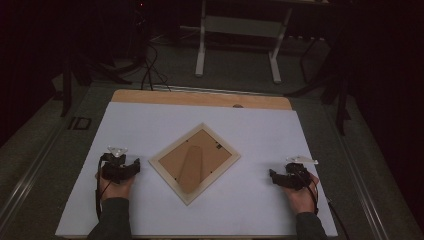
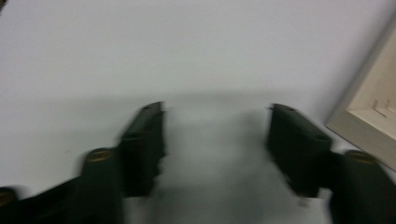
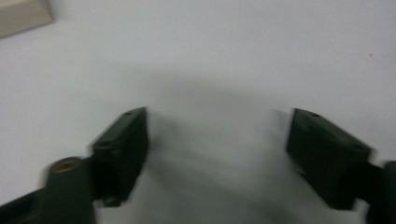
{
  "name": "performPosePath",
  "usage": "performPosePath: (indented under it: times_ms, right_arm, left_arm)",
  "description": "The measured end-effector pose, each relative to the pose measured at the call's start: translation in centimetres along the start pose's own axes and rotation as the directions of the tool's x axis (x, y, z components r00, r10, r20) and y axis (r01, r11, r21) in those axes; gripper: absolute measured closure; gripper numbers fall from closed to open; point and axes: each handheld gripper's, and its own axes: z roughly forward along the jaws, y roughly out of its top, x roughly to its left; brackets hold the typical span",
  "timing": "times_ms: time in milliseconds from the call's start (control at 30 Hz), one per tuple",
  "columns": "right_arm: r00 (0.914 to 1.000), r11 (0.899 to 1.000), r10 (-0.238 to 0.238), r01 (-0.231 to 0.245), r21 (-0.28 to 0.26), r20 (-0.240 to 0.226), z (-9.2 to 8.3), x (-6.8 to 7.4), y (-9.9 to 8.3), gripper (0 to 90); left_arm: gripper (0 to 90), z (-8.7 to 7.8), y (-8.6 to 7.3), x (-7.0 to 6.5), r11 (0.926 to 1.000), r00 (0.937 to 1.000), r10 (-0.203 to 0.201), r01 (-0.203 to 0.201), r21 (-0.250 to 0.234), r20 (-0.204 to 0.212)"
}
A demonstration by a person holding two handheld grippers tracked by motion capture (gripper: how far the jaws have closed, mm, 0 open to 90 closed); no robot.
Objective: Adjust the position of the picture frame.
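Note:
A pale wooden picture frame [image 1: 194, 162] lies face down and turned like a diamond in the middle of the white board [image 1: 150, 120], its brown backing and stand showing. My left gripper [image 1: 134, 165] rests on the board to the frame's left, open, with bare white surface between its jaws; the left gripper view [image 2: 217, 112] catches the frame's corner [image 2: 369, 116] at the right edge. To the frame's right sits my right gripper [image 1: 272, 175], also open and empty, and the right gripper view [image 3: 217, 114] has a bit of the frame [image 3: 23, 16] at top left.
The board lies on a wooden tabletop [image 1: 200, 97] whose far strip shows beyond it. Farther back on the dark floor stand a white table frame [image 1: 240, 45] and some cables [image 1: 150, 65]. Bare board surrounds the frame on all sides.

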Motion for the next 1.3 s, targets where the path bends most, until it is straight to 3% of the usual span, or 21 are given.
performPosePath:
  times_ms: [33,67,233,267,367,467,667,767,1000,1200,1233,1300]
  right_arm:
    - [1.0,1.0,0.0,0.0,0.0,0.0,0.0,0.0,0.0,26.4]
    - [0.9999,1.0,0.0,0.0,-0.008,-0.017,-0.2,0.1,0.0,30.3]
    - [0.9993,0.999,-0.019,0.018,-0.034,-0.033,-0.5,0.7,0.4,38.3]
    - [0.9986,0.999,-0.03,0.028,-0.042,-0.043,-0.6,1.1,0.5,41.1]
    - [0.9973,0.997,-0.051,0.048,-0.052,-0.052,-0.7,1.4,0.8,43.6]
    - [0.9959,0.997,-0.044,0.038,-0.066,-0.079,-0.9,1.4,1.1,45.3]
    - [0.993,0.995,-0.02,0.009,-0.095,-0.116,-1.4,1.0,2.3,45.9]
    - [0.992,0.994,-0.02,0.006,-0.105,-0.125,-1.6,1.0,3.1,46.8]
    - [0.9877,0.99,-0.06,0.04,-0.137,-0.144,-1.5,1.7,5.7,50.8]
    - [0.9802,0.988,-0.098,0.074,-0.138,-0.173,-1.1,2.3,7.3,58.8]
    - [0.979,0.987,-0.107,0.083,-0.138,-0.174,-1.0,2.4,7.5,59.6]
    - [0.9781,0.987,-0.111,0.088,-0.137,-0.176,-0.9,2.6,7.7,60.6]
  left_arm:
    - [47.4,0.0,0.0,0.0,1.0,1.0,0.0,0.0,0.0,0.0]
    - [48.2,-0.4,0.2,0.2,0.9997,0.9985,-0.022,0.021,0.01,0.051]
    - [47.6,-1.5,0.4,0.1,0.9998,0.9939,-0.001,0.003,-0.019,0.11]
    - [47.6,-1.7,0.3,0.0,0.9996,0.9899,-0.002,0.006,-0.026,0.142]
    - [50.1,-2.1,0.2,-0.1,0.9995,0.9845,0.01,-0.004,-0.032,0.175]
    - [52.2,-2.5,0.0,-0.3,0.9994,0.977,0.014,-0.007,-0.035,0.213]
    - [50.7,-2.9,-0.2,-0.6,0.9985,0.972,0.029,-0.017,-0.053,0.233]
    - [50.8,-2.9,-0.3,-0.8,0.9982,0.9702,0.051,-0.042,-0.043,0.237]
    - [64.7,-2.8,-0.6,-1.8,0.9931,0.9521,0.117,-0.116,-0.021,0.283]
    - [66.5,-2.8,-0.6,-2.4,0.9887,0.9385,0.148,-0.148,-0.023,0.312]
    - [66.6,-2.7,-0.6,-2.4,0.9882,0.934,0.15,-0.152,-0.019,0.324]
    - [65.6,-2.7,-0.6,-2.5,0.988,0.9333,0.15,-0.154,-0.015,0.326]
